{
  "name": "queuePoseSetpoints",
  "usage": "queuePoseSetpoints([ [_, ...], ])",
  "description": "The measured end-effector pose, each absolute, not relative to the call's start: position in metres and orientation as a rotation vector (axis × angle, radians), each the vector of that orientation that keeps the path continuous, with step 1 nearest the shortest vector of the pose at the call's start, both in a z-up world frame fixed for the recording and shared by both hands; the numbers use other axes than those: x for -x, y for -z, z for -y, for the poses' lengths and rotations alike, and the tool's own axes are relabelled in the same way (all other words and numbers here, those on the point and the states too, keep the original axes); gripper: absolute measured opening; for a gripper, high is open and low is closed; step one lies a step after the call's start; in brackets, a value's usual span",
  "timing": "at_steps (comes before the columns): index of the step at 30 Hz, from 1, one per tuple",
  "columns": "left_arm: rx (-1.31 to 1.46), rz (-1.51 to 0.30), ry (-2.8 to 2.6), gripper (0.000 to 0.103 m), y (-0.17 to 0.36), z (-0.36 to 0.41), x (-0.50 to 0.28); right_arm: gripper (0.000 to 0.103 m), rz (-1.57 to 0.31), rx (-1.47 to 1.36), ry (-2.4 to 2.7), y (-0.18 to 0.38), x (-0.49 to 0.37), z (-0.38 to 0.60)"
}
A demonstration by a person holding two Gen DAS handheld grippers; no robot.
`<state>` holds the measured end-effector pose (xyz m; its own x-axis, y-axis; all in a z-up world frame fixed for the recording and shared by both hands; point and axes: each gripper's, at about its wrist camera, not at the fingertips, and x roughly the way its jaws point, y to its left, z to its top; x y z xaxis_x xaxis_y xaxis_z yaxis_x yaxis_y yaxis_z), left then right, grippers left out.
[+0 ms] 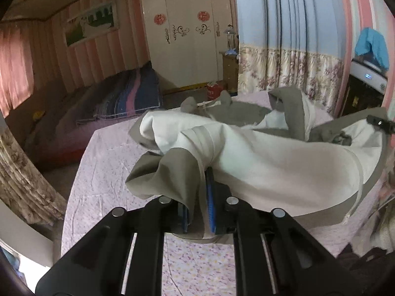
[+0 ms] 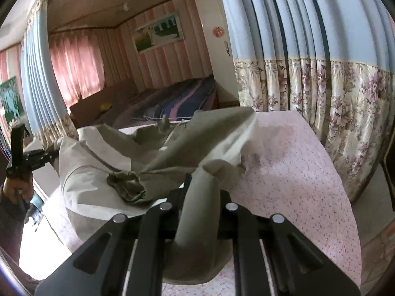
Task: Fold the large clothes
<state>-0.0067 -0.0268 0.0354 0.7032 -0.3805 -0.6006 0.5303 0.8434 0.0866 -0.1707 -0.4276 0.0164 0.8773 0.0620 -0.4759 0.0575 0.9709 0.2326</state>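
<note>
- Left claw (image 1: 197,192) is clamped on a bunched grey edge of the jacket (image 1: 271,153).
- Right claw (image 2: 197,197) pinches another grey edge.
- Jacket hangs between both, running left-right, far part on the counter (image 2: 296,172).

Left wrist view: sits just behind the left gripper (image 1: 197,192), faces forward and down over the table (image 1: 111,172) toward the wardrobe (image 1: 187,37). Right wrist view: just behind the right gripper (image 2: 200,197), same tilt. Both sit close to the garment (image 1: 271,153). Shared: garment, table, bed (image 2: 172,101), curtain (image 2: 308,86).
</note>
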Motion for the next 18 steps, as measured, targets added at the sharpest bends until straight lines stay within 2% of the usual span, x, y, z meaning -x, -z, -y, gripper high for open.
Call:
queuePoseSetpoints([
  [2,-0.289,-0.632,0.526,0.022,-0.041,0.027,0.012,0.021,-0.542,-0.252,-0.005,-0.015,0.169,0.43],
  [3,-0.269,-0.624,0.521,0.029,-0.043,0.022,0.017,0.041,-0.54,-0.237,0.027,-0.014,0.171,0.431],
  [5,-0.226,-0.652,0.529,0.054,-0.044,0.012,0.021,0.072,-0.526,-0.224,0.069,-0.012,0.178,0.434],
  [7,-0.216,-0.628,0.479,0.093,-0.039,0.001,0.027,0.072,-0.516,-0.235,0.089,-0.01,0.183,0.439],
  [12,-0.206,-0.709,0.427,0.099,-0.008,-0.021,0.028,0.072,-0.574,-0.262,0.116,0.011,0.174,0.449],
  [18,-0.213,-0.762,0.399,0.099,0.022,-0.016,0.017,0.073,-0.607,-0.229,0.105,0.018,0.152,0.433],
])
